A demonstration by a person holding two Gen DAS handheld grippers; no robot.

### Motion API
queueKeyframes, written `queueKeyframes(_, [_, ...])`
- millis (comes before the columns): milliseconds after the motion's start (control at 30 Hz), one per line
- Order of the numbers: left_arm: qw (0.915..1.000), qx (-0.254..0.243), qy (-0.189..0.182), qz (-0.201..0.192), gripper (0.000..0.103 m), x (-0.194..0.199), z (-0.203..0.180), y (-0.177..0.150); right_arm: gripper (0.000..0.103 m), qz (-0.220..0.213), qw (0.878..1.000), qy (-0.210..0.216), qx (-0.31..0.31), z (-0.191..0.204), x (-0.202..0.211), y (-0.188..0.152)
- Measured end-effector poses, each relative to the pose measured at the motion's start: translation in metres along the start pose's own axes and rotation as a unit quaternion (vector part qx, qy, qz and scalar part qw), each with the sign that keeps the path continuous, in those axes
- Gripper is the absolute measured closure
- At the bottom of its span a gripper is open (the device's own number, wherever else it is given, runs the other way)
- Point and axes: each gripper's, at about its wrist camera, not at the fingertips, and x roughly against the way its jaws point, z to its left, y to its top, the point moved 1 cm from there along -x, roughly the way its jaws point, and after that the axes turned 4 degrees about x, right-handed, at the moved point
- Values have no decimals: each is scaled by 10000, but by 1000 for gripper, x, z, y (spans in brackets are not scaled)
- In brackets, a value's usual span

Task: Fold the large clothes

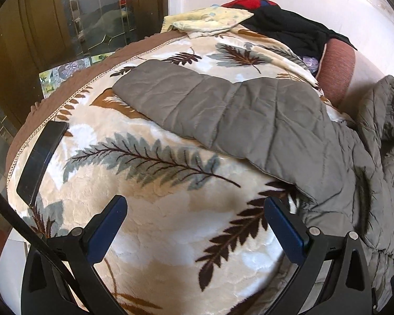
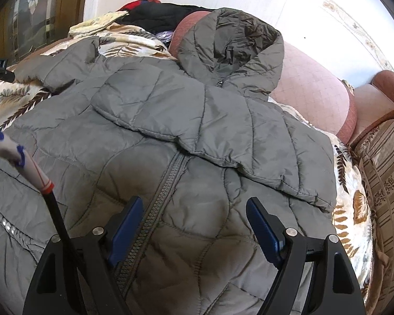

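Quilted grey hooded jacket [image 2: 170, 136], front up on the leaf-print blanket [image 1: 155, 225]: likely light, soft, slippery; best pinched at hem or cuff. Long axis follows the zipper [image 2: 155, 210], hood [image 2: 231, 44] farthest away; one sleeve [image 1: 223, 105] outstretched. Left gripper [image 1: 195, 210] and right gripper [image 2: 194, 210] both gape wide, empty.

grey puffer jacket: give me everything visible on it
The grey puffer jacket is quilted, slightly shiny and wrinkled. It lies front up on the leaf-print blanket, zipper closed, hood resting against a pink bolster. One sleeve stretches flat across the blanket; the other is folded over the chest. Neither gripper holds it.
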Motion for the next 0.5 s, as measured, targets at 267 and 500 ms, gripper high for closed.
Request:
queueKeyframes(267, [9993, 345, -89, 124, 0, -19, 24, 14, 18, 91, 9999, 86, -14, 1, -4, -1])
queueKeyframes(500, [9987, 500, -80, 107, 0, -34, 41, 32, 18, 203, 9994, 241, -118, -1, -11, 0])
